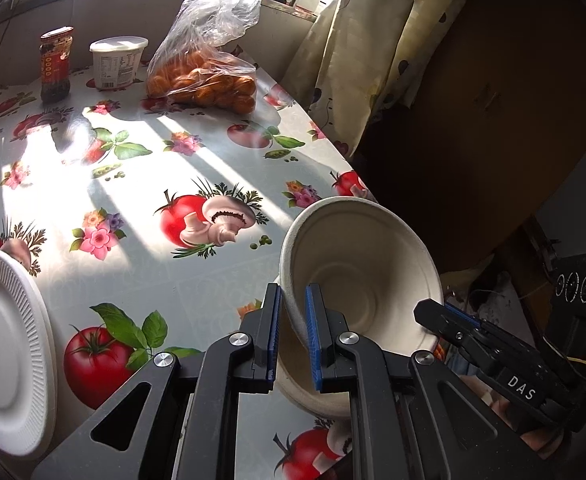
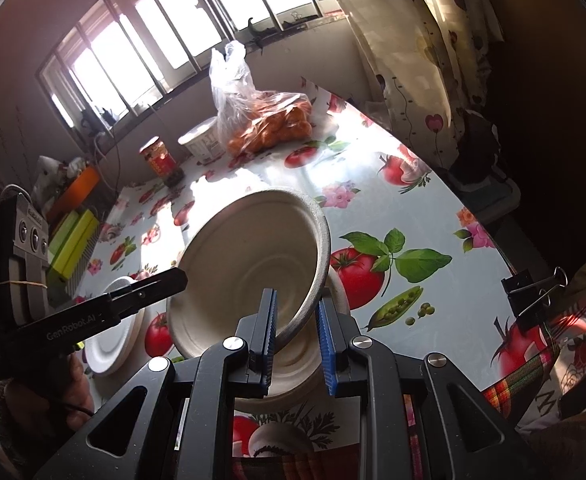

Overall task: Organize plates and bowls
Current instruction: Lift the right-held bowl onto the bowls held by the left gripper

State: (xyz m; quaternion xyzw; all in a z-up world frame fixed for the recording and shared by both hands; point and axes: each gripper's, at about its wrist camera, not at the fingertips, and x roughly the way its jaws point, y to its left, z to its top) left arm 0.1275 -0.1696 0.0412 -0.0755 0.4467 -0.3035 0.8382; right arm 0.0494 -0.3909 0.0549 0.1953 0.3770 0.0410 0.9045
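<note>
While both of my tongs meet at the same tilted bowl (image 1: 367, 276), my left gripper (image 1: 293, 334) stands narrowed, its blue pads (image 1: 312, 336) pinching the bowl's wall, one pad inside and one outside. My right gripper (image 2: 296, 334) is likewise drawn in around the opposite rim, one pad (image 2: 327, 344) outside and the other inside; whether both pads press the rim, I cannot tell. Under this bowl sits a second bowl (image 2: 293, 376), resting on the tablecloth (image 1: 141, 184). Left of the bowl lies a white plate (image 1: 5, 348). Well beyond the bowl, toward the window, stand a bag of oranges (image 1: 203, 76), a white tub (image 1: 119, 60) and a jar (image 1: 56, 64).
</note>
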